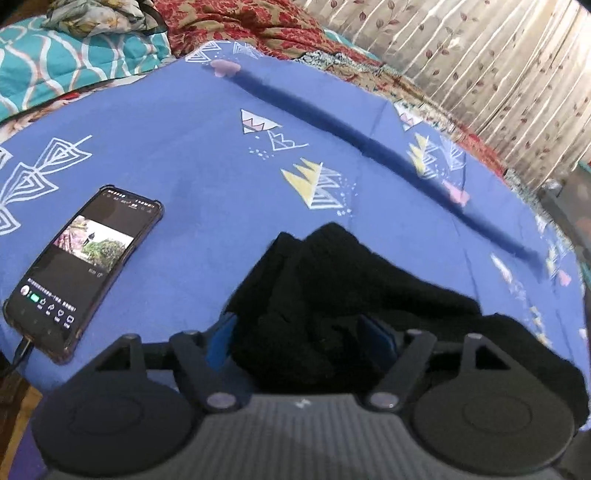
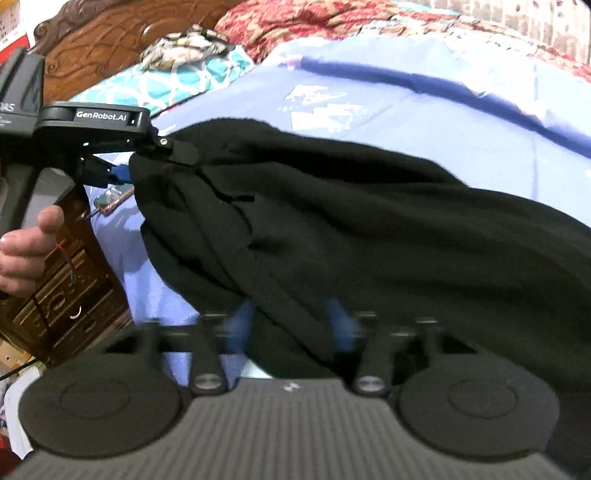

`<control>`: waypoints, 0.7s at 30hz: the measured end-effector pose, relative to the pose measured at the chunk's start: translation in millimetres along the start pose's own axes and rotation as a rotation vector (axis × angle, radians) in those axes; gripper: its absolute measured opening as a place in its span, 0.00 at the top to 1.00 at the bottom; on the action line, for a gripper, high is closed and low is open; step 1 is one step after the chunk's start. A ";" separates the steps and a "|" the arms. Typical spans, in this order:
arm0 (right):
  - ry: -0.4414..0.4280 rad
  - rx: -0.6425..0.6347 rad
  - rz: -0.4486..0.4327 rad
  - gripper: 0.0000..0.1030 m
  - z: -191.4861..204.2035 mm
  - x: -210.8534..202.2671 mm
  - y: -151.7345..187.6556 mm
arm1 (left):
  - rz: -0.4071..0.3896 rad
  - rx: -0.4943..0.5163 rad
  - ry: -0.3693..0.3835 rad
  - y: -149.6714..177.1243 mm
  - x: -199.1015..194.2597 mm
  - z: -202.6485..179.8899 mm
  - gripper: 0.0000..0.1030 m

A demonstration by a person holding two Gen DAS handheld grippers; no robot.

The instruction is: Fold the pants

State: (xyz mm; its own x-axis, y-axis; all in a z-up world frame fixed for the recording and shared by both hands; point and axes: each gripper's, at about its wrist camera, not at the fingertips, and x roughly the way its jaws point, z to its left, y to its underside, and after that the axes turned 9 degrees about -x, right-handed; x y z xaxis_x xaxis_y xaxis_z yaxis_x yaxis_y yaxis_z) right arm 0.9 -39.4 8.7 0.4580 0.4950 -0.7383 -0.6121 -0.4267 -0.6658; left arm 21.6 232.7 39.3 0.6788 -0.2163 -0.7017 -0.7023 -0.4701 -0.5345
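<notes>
- The black pants [image 2: 369, 229] lie bunched on a bed covered with a blue patterned sheet [image 1: 184, 147], one end reaching toward each gripper.
- In the left wrist view, the left gripper [image 1: 303, 343] has its jaws spread apart. A mound of the black cloth sits between the two blue fingertips [image 1: 221, 339] and spills over the right one; the pads stand clear of the sides of the cloth, so this gripper is released, not pinching.
- In the right wrist view, the left gripper appears from the side at the far left end of the pants, with a hand [image 2: 26, 251] on its grip.
- The right gripper [image 2: 291, 325] shows its blue fingertips [image 2: 338, 317] blurred, with a thick seam band of the pants running down between them. The blur hides the exact gap; the jaws read as clenched on the pants fabric.
- A phone [image 1: 81, 269] with a lit screen lies flat on the sheet, left of the pants and apart from them, a cable plugged into its near end.
- Behind the sheet lie a teal patterned pillow [image 1: 55, 70] and a red floral blanket [image 1: 258, 22].
</notes>
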 end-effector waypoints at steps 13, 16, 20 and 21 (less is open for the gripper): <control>-0.222 0.013 0.080 0.93 16.3 -22.8 27.9 | 0.007 0.062 -0.077 40.2 -0.8 -7.8 0.29; -0.178 0.085 0.023 0.92 -3.5 -38.5 17.5 | -0.013 0.091 -0.077 41.1 -15.9 -7.8 0.29; -0.102 0.195 -0.057 0.92 -37.2 -62.2 14.4 | -0.114 0.117 -0.090 35.3 -50.3 -8.8 0.29; -0.073 0.220 -0.077 0.92 -46.3 -68.5 15.1 | -0.155 0.114 -0.098 30.9 -59.2 -8.8 0.29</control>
State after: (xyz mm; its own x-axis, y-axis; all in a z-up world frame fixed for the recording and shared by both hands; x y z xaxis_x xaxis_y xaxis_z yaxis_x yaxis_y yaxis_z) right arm -9.9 -114.8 44.2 0.4658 0.5767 -0.6712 -0.7063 -0.2147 -0.6746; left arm -38.3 223.4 68.4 0.7603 -0.0627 -0.6465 -0.6149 -0.3900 -0.6854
